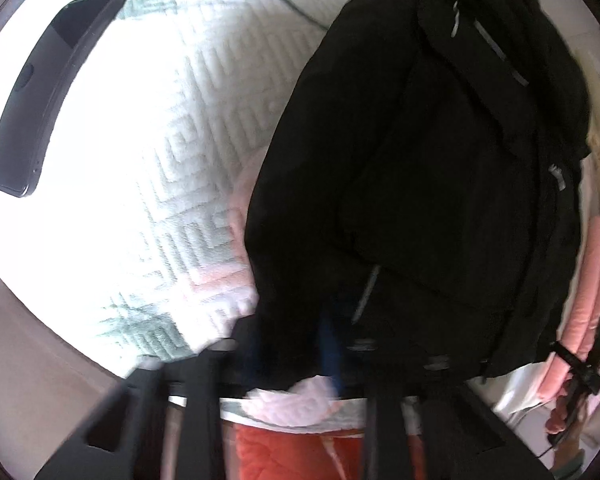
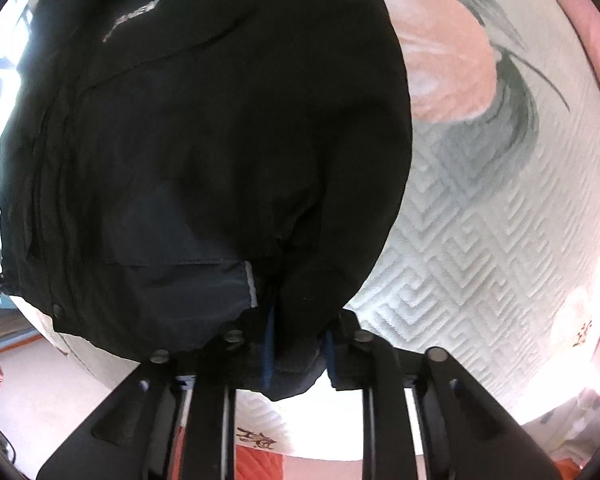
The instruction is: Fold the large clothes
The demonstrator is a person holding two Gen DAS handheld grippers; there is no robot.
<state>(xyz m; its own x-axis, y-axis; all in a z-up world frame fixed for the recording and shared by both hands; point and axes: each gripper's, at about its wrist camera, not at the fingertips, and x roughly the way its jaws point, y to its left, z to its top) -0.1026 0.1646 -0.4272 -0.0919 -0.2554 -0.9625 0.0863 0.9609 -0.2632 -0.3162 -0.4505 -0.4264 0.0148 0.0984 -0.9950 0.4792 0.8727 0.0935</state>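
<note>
The right tool [image 2: 296,344] and the left tool [image 1: 300,344] each clenched a bunched edge of a black jacket [image 2: 204,152] lying on a white quilted bedspread [image 2: 480,240], a dark phone [image 1: 48,96] nearby.

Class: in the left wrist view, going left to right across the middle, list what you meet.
Phone → white quilt → black jacket → pink roll.
</note>
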